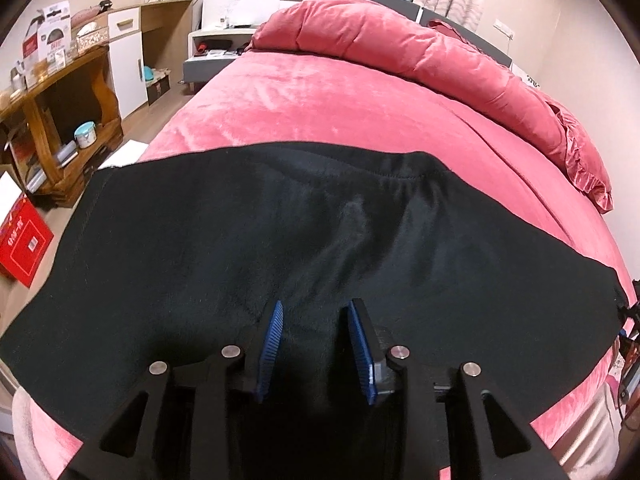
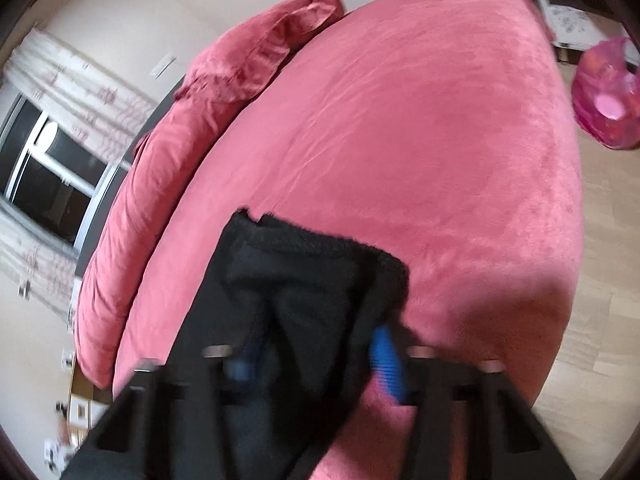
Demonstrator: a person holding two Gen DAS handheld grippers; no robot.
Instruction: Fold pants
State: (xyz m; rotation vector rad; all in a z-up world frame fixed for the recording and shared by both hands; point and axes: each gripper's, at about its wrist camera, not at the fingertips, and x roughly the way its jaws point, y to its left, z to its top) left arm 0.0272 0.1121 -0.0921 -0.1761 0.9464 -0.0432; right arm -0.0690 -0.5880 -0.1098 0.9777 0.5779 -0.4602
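Observation:
Black pants [image 1: 320, 232] lie spread across the near end of the pink bed [image 1: 320, 100]. My left gripper [image 1: 316, 320] hovers low over their near edge, its blue pads [image 1: 272, 344] apart with dark cloth under and between them. In the blurred right wrist view, an end of the pants [image 2: 304, 280] is bunched between my right gripper's [image 2: 316, 352] blue pads [image 2: 386, 360] and lifted off the bed [image 2: 420, 140]. The jaws stand fairly wide, so the grip is unclear.
A rolled pink duvet [image 1: 420, 48] and pillow [image 2: 260, 48] lie along the headboard side. A wooden shelf unit [image 1: 60, 120], white cabinet [image 1: 128, 64] and red box [image 1: 22, 244] stand left of the bed. A pink bag [image 2: 604, 96] sits on the floor.

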